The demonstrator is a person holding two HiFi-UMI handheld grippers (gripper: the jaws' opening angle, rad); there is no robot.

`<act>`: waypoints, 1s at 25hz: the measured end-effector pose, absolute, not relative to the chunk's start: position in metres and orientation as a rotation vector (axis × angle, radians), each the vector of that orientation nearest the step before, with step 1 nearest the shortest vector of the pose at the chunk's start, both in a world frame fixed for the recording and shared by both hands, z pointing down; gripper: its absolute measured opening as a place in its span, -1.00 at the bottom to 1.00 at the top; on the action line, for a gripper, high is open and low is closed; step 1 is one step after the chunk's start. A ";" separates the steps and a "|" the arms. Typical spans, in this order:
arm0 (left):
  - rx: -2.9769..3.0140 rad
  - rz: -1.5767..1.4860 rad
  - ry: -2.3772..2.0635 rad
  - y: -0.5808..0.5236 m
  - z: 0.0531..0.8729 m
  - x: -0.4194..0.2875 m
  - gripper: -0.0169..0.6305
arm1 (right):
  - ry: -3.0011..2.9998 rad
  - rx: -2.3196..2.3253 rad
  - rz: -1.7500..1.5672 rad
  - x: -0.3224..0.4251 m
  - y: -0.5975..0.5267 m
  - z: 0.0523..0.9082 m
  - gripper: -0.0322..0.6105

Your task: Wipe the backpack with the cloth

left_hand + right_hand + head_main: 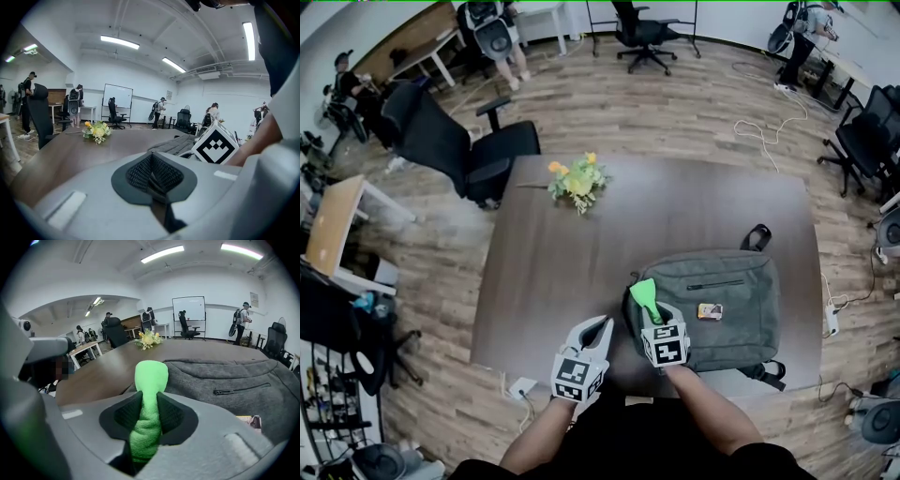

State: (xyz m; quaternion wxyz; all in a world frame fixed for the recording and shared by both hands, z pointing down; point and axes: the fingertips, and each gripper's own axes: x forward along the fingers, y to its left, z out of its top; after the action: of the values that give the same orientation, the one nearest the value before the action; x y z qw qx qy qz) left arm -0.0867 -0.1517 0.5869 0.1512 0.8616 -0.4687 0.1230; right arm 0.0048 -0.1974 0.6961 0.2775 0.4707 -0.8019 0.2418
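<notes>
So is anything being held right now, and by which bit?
The right hand-held gripper pinches the green cloth partway along its bunched length, with one end poking out past the jaws. The left hand-held gripper is shut and holds nothing.

We see a yellow flower bunch [577, 180] near the far edge of the tabletop [572, 281], and a black office chair [455, 150] off its far-left corner.

Grey backpack [727, 305] lies flat; green cloth [644, 294], bunched, stands upright at its edge.
</notes>
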 end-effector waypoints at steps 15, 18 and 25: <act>2.512 0.361 -1.265 -0.147 0.590 -0.063 -0.89 | -2.045 1.353 0.577 0.059 -0.201 0.699 -0.61; 2.510 0.391 -1.252 -0.146 0.590 -0.059 -0.89 | -2.031 1.385 0.575 0.072 -0.202 0.698 -0.61; 2.539 0.363 -1.243 -0.149 0.590 -0.050 -0.89 | -1.945 1.475 0.595 0.114 -0.206 0.701 -0.61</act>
State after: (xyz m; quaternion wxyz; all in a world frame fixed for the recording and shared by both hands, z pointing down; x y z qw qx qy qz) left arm -0.0499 -0.1488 0.5901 0.1454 0.8814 -0.4315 0.1261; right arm 0.1141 -0.2064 0.7013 0.3095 0.5582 -0.7362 0.2252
